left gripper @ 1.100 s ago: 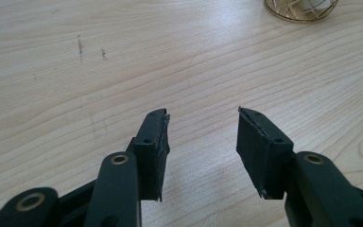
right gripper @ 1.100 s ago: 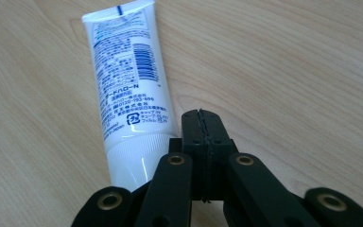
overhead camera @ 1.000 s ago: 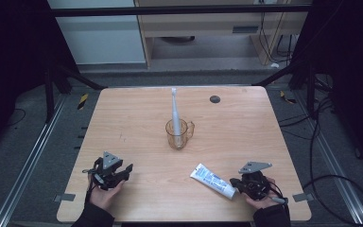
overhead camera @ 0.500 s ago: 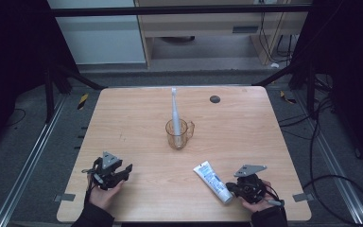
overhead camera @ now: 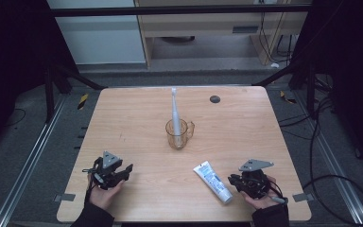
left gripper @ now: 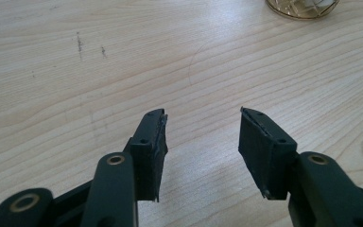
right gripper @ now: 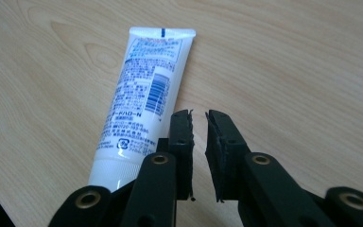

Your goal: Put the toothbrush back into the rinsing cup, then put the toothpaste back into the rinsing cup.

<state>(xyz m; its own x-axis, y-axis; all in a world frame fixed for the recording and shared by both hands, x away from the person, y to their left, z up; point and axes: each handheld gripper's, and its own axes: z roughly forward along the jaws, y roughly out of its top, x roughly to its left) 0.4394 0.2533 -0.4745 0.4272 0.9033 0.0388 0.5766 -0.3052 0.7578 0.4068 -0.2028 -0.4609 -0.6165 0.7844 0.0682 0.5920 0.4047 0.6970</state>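
High view: right gripper [overhead camera: 236,182] beside toothpaste tube [overhead camera: 212,181], jaws opening.

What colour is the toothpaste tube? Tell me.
White with blue print and a barcode; the toothpaste tube shows best in the right gripper view.

Partly covered and cut off

Toothpaste tube [right gripper: 142,99]: its cap end slips behind the nearer jaw; the cup [left gripper: 302,7], beyond the jaws, is clipped by the top edge.
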